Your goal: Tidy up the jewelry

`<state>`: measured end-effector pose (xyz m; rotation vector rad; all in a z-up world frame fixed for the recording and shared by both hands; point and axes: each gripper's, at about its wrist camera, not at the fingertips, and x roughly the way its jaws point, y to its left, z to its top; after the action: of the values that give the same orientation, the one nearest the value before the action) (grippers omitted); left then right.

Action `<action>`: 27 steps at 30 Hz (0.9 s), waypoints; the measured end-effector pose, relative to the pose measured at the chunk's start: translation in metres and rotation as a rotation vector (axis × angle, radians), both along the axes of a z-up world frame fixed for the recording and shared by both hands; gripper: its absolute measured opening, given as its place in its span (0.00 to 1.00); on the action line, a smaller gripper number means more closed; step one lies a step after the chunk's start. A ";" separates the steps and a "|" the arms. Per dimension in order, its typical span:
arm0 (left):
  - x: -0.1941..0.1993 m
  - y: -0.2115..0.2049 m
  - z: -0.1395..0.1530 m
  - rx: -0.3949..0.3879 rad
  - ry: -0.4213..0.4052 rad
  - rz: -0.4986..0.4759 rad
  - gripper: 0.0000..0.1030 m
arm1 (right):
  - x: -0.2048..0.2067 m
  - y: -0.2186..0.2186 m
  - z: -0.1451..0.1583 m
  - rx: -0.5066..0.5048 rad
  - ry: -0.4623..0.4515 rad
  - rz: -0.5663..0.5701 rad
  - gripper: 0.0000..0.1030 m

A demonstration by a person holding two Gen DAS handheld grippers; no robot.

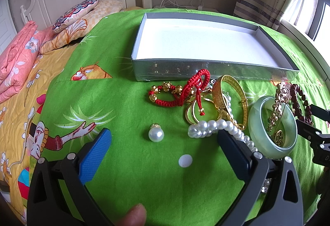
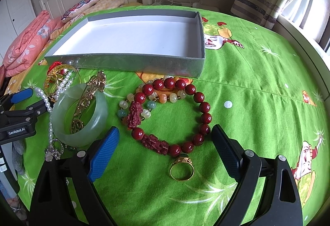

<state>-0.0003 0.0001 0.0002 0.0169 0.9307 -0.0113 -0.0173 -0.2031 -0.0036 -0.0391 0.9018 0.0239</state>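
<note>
Left gripper [image 1: 163, 139]: jaws wide apart, holding nothing, low over the green printed cloth [image 1: 127, 102]; a loose pearl pendant [image 1: 156, 134] lies between the fingers.
Right gripper [image 2: 165, 139]: jaws wide apart, nothing held; the red bead bracelet [image 2: 177, 114] lies between them, a gold ring with green stone [image 2: 182, 167] just in front.
Box [image 2: 123, 61]: grey, shallow, white-lined, nothing in it; sits beyond the jewelry.
Jewelry: all on the cloth, none boxed yet.
Pile: jade bangle [image 1: 272, 127], gold bangle [image 1: 229, 100], pearl strand [image 1: 218, 126], red cord bracelet [image 1: 181, 92] overlapping; likely to drag each other.
Handling, pearl pendant: round, smooth, likely rolls; pinch across the middle or by the gold cap.
Handling, bead bracelet: limp, probably elastic; nip one bead section, expect sag.
Handling, jade bangle: stiff, slick, probably heavy and breakable; grip across the wall; a gold ornament [image 2: 86, 102] lies through it.
Handling, ring: small, hard; pinch the band.
</note>
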 end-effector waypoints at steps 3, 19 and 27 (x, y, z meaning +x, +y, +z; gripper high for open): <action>0.000 0.000 0.000 0.000 0.000 0.000 0.98 | 0.001 -0.002 0.002 0.040 -0.003 -0.008 0.84; 0.000 0.000 0.000 0.000 0.000 0.000 0.98 | 0.033 0.010 0.007 0.017 -0.021 -0.080 0.59; 0.000 0.000 0.000 0.002 0.002 -0.006 0.98 | -0.016 -0.003 0.012 0.063 -0.101 -0.010 0.26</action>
<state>-0.0007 -0.0004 0.0004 0.0216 0.9324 -0.0162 -0.0329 -0.2064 0.0088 0.0228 0.8003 0.0408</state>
